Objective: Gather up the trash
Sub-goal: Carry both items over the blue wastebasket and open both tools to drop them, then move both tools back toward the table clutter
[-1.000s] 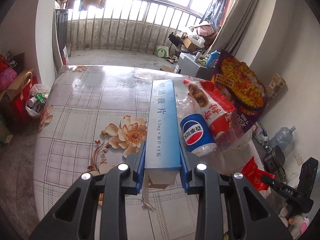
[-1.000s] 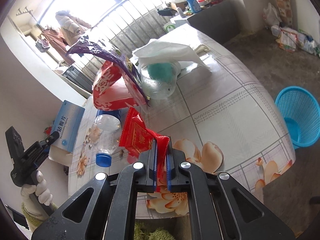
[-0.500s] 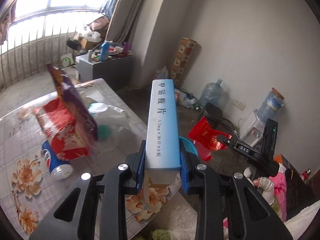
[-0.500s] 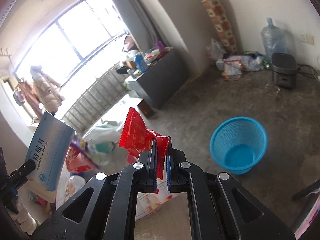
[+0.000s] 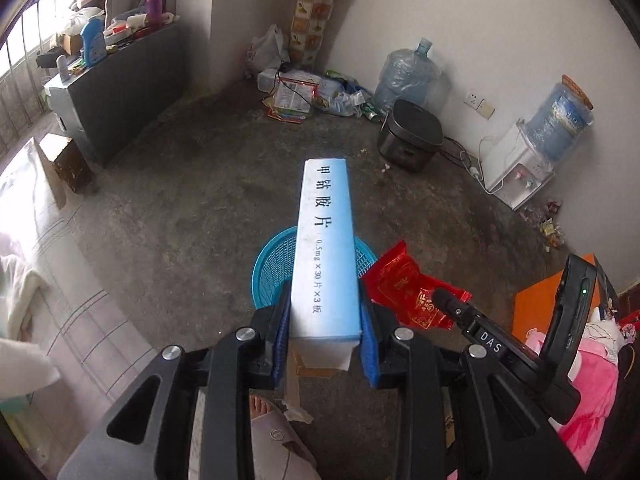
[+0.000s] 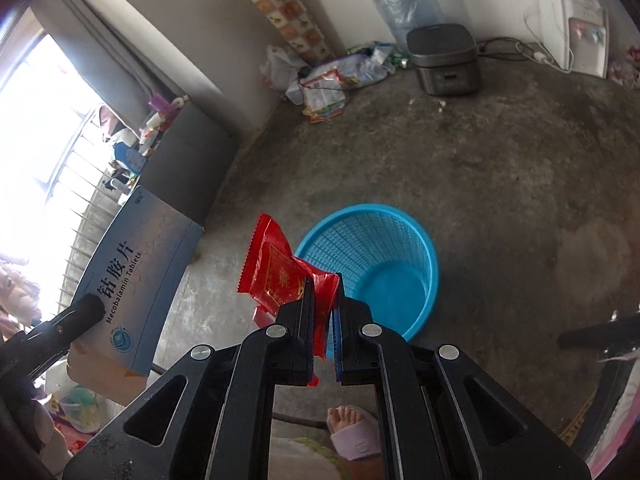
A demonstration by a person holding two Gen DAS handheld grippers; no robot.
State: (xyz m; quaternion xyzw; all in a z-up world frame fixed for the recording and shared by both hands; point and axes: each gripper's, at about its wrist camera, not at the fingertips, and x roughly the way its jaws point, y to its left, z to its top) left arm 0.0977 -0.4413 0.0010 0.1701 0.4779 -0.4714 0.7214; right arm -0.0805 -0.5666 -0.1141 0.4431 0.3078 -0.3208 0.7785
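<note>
Both tongs swung over basket, clamping trash.

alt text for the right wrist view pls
The right gripper pinches a red snack wrapper above a blue mesh basket on a concrete floor. At left, the other gripper holds a blue medicine box.

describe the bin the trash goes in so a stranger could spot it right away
Look at the bare concrete floor in the middle of the room, out from the wall with the rice cooker and water jugs. The blue plastic basket stands there alone, round with mesh sides, the only bright blue open container on the floor.
</note>
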